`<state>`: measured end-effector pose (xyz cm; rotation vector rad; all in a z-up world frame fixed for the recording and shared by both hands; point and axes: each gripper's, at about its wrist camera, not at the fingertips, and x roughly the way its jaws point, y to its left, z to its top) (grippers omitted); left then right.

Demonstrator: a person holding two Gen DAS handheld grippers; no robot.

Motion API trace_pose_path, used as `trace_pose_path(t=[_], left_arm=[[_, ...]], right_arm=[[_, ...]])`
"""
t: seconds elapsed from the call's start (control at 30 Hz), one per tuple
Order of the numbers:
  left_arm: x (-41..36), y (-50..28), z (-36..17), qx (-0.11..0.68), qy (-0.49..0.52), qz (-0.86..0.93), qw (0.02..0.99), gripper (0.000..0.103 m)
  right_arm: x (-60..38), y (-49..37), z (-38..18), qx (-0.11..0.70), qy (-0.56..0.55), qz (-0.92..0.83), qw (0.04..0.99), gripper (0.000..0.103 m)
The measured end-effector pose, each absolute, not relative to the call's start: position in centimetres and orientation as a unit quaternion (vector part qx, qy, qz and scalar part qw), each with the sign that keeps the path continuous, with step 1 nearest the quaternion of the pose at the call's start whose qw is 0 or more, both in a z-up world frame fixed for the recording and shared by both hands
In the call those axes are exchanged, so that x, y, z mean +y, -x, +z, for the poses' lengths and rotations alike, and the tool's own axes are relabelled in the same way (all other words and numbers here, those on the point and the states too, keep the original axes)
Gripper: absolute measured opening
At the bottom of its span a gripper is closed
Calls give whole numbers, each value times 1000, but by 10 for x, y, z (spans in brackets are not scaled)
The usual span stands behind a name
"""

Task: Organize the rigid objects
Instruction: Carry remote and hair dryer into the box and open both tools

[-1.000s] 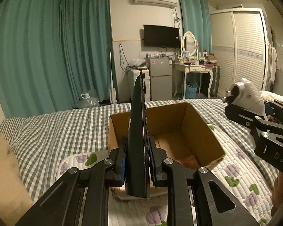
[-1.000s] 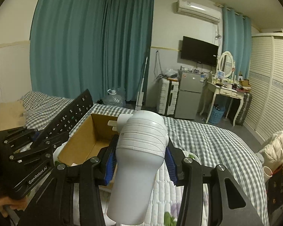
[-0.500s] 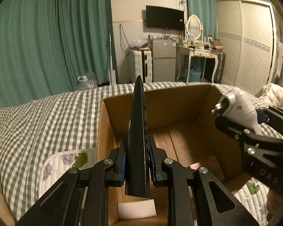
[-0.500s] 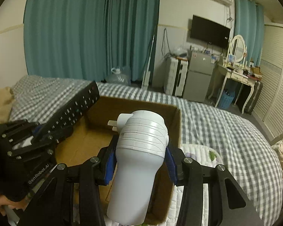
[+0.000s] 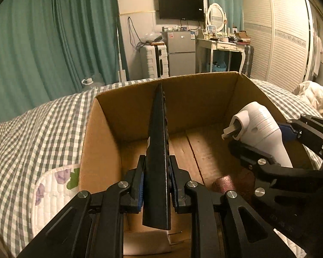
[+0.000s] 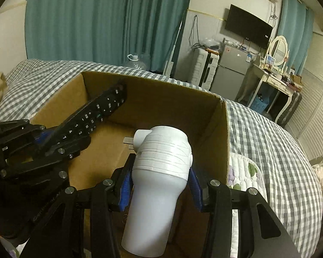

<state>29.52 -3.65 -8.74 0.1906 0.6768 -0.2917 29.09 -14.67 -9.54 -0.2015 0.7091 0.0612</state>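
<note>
Both tongs angled down over box (image 5: 101,142): left tongs (image 5: 156,185) clamp remote (image 5: 158,142), right tongs (image 6: 160,185) clamp dryer (image 6: 159,172).

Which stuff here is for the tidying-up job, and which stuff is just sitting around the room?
For the job:
- black remote control, held in the left gripper
- white plastic gadget, held in the right gripper
- cardboard box they hang over

Just sitting around:
- checked bed cover
- TV
- small fridge
- teal curtains
</note>
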Motion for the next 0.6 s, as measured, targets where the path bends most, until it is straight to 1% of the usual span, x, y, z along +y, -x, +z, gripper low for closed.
trace_pose_path(t=[0.13,0.17,0.2,0.23,0.27,0.3,0.37,0.4,0.43,0.5,0.6], left_arm=[[-33,-299,-82,338,-80,-139,927,24],[-32,-299,-79,338,-79,-137,928,26],[-29,-296,-74,334,-79,-129,931,35],[-27,-294,-71,328,-76,-124,933,41],[-24,-292,-67,323,-73,-119,936,54],[-19,-288,-62,316,-68,-113,940,58],[-15,-285,-56,312,-62,-110,942,58],[-12,-282,-51,310,-59,-107,943,60],[-10,-279,-48,308,-58,-105,944,63],[-9,-273,-39,304,-57,-102,946,78],[-5,-256,-26,288,-57,-99,951,81]], right_arm=[[-150,-289,-93,349,85,36,932,46],[-151,-288,-91,351,80,40,932,51],[-151,-285,-88,349,80,39,933,54],[-151,-282,-85,344,84,32,935,60],[-152,-279,-81,338,87,27,937,62],[-154,-275,-77,332,85,24,939,63],[-159,-269,-69,328,75,24,941,64],[-162,-265,-64,325,71,22,943,65],[-164,-262,-60,322,70,18,944,66],[-167,-254,-52,314,70,12,947,68],[-174,-235,-34,288,63,-2,955,75]])
